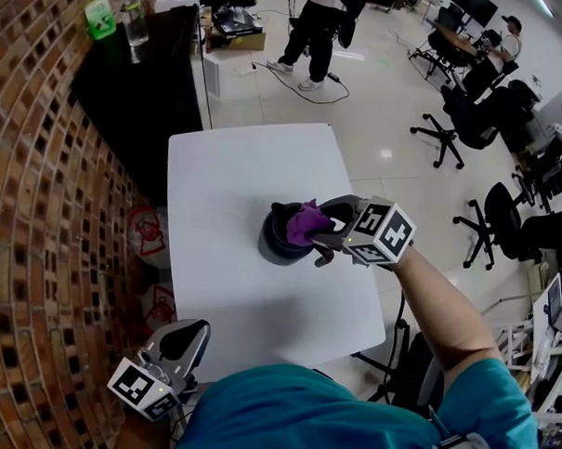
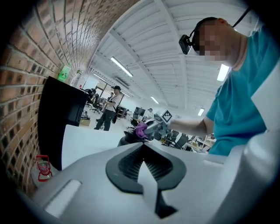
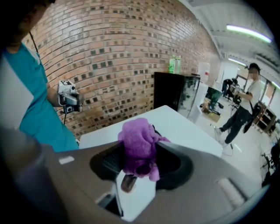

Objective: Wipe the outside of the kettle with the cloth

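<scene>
Wiping step: the right gripper, jaws clamped on a crumpled purple cloth, reaches the dark round kettle at mid-bench; the left gripper, jaws together and empty, hangs aside; next, presumably, sweeping round the wall.

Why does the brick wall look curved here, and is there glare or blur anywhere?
Head view: the wide lens bows the brick wall; the white table is bright and evenly lit. Left gripper view: dark rounded corners, glaring ceiling lights. Right gripper view: the purple cloth up close looks slightly soft, and the wall behind curves too.
</scene>
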Demonstrator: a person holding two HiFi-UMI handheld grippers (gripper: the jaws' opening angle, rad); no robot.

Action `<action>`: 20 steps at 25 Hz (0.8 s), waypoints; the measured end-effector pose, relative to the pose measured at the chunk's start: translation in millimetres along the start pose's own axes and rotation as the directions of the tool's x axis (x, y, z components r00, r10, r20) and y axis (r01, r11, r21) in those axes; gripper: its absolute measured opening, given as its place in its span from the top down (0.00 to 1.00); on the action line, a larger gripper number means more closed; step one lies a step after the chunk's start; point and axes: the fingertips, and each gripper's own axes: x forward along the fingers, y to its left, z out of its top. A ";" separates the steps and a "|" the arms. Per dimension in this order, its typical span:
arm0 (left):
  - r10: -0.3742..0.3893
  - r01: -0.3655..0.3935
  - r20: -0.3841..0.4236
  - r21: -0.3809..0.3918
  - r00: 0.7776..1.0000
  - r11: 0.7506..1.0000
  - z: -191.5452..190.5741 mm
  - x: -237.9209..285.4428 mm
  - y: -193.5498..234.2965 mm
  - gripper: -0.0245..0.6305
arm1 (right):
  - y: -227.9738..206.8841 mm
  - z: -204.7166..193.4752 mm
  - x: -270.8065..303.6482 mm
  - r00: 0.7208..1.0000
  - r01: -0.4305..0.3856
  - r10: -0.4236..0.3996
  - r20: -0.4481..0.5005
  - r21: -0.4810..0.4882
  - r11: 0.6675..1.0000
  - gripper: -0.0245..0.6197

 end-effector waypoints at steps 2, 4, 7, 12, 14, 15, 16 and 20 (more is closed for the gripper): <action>0.006 -0.006 -0.001 0.001 1.000 1.000 -1.8 -2.7 -0.7 0.96 | -1.1 4.7 9.7 1.000 -0.016 0.016 0.006 0.007 1.000 0.68; 0.019 -0.019 0.003 -0.001 1.000 1.000 -1.0 -7.2 1.0 0.96 | -1.5 4.8 13.1 1.000 -0.016 0.016 -0.007 -0.005 1.000 0.68; 0.047 -0.047 0.011 -0.012 0.999 0.999 0.1 -15.3 6.7 0.96 | -2.2 5.9 13.9 1.000 -0.017 0.016 -0.025 -0.027 0.999 0.68; 0.056 -0.056 0.017 -0.008 0.998 0.998 0.9 -18.5 8.2 0.96 | -18.4 36.5 26.6 1.000 -0.010 0.011 0.024 -0.028 1.000 0.68; 0.058 -0.058 0.018 -0.004 0.998 0.998 0.6 -18.2 8.0 0.96 | -25.2 47.9 43.9 1.000 -0.020 0.020 -0.006 -0.045 0.999 0.68; 0.059 -0.059 0.016 -0.004 0.998 0.998 0.6 -17.7 7.0 0.96 | -27.8 50.1 52.4 0.999 -0.030 0.029 -0.034 -0.051 0.998 0.68; 0.060 -0.060 0.013 -0.004 0.998 0.998 0.7 -17.2 5.8 0.96 | -29.9 50.6 58.6 0.997 -0.042 0.039 -0.062 -0.052 0.998 0.68; 0.063 -0.063 0.017 -0.004 0.998 0.998 1.9 -18.5 5.1 0.96 | -36.1 45.6 54.4 0.992 -0.065 0.061 -0.107 -0.034 0.997 0.68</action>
